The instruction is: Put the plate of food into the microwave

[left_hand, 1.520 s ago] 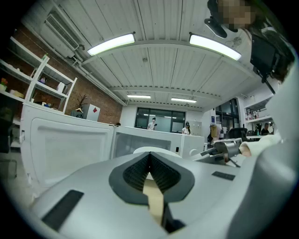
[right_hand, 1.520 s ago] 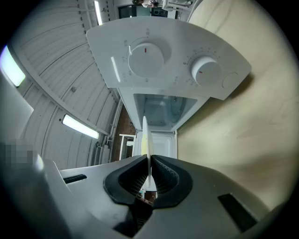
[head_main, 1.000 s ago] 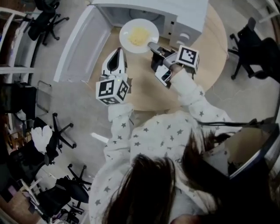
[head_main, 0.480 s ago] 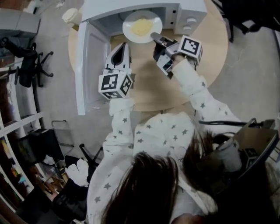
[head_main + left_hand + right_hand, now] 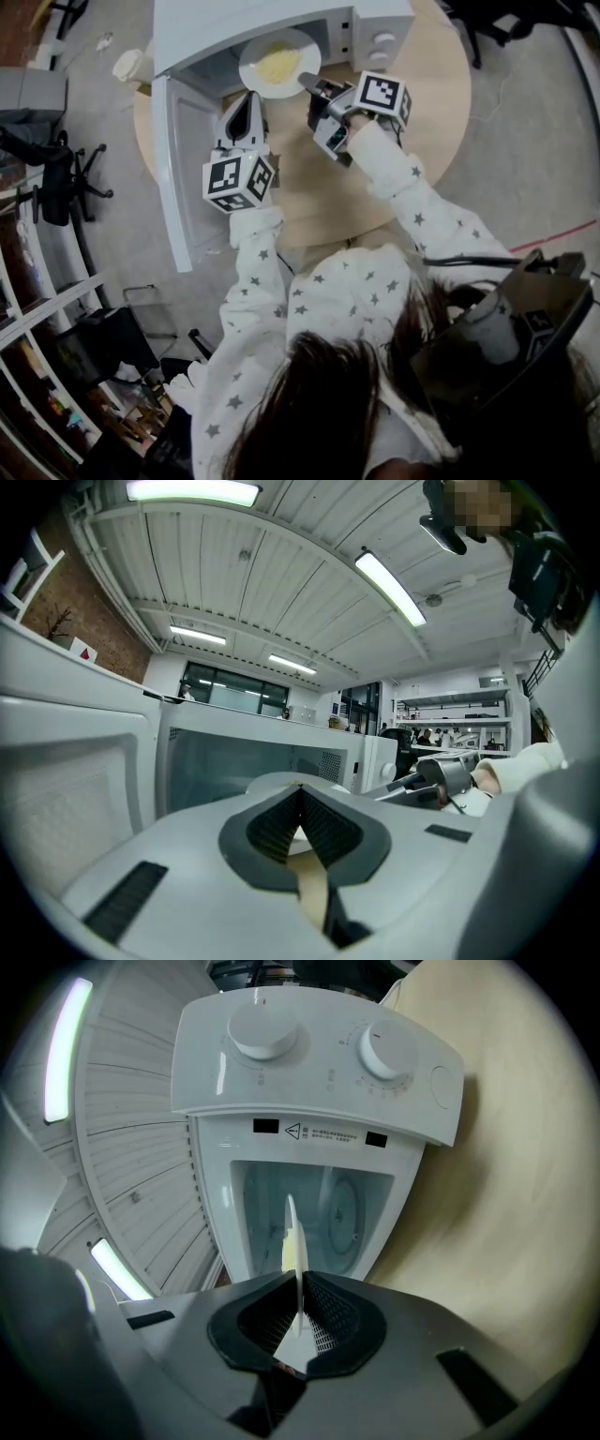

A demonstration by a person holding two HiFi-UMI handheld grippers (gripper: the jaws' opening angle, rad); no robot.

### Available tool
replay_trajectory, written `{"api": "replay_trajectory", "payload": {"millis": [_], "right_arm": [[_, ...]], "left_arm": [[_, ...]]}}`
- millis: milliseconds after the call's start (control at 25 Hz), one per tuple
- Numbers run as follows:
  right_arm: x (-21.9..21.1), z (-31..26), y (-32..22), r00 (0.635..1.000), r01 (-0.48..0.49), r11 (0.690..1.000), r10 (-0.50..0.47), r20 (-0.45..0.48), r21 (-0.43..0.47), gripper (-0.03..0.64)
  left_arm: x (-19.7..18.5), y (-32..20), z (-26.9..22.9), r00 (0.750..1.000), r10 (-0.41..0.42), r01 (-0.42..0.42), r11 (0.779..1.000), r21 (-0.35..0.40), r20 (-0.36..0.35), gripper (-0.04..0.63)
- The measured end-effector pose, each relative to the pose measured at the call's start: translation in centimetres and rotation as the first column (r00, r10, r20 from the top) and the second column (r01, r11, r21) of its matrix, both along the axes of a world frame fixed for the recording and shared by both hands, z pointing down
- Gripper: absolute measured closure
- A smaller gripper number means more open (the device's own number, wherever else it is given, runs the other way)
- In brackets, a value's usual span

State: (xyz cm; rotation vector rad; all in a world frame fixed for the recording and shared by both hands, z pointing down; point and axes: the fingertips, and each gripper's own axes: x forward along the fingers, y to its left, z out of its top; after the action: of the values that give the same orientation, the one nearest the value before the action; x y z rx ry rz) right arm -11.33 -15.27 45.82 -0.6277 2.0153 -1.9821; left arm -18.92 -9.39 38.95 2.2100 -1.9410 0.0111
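Observation:
A white plate [image 5: 279, 64] with yellow food hangs level at the mouth of the open white microwave [image 5: 366, 23]. My right gripper [image 5: 311, 87] is shut on the plate's near right rim. In the right gripper view the plate [image 5: 293, 1241] shows edge-on between the pads, with the cavity [image 5: 323, 1208] straight ahead. My left gripper [image 5: 247, 101] hovers just left of the plate over the table, shut and holding nothing. In the left gripper view its jaws [image 5: 300, 797] meet and point at the microwave's glass [image 5: 244, 766].
The microwave door [image 5: 183, 159] stands swung open to the left, beside my left gripper. Two knobs [image 5: 262, 1030] sit on the control panel. The round wooden table [image 5: 319, 202] carries the microwave. A cup [image 5: 127, 64] stands at its far left edge. Office chairs [image 5: 52, 178] stand on the floor.
My right gripper has carried the plate forward to the microwave's opening. The left gripper has kept its place beside the plate, still shut.

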Motion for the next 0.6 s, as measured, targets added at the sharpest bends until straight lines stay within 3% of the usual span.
{"api": "replay_trajectory", "payload": {"millis": [600], "right_arm": [[-3.5,3.4,-3.5,0.988,-0.125,0.989,0.117,-0.104,-0.084,0.597]], "left_arm": [[-1.5,-3.4,2.7,0.992,0.114,-0.117,0.992,-0.045,-0.058,0.594]]}}
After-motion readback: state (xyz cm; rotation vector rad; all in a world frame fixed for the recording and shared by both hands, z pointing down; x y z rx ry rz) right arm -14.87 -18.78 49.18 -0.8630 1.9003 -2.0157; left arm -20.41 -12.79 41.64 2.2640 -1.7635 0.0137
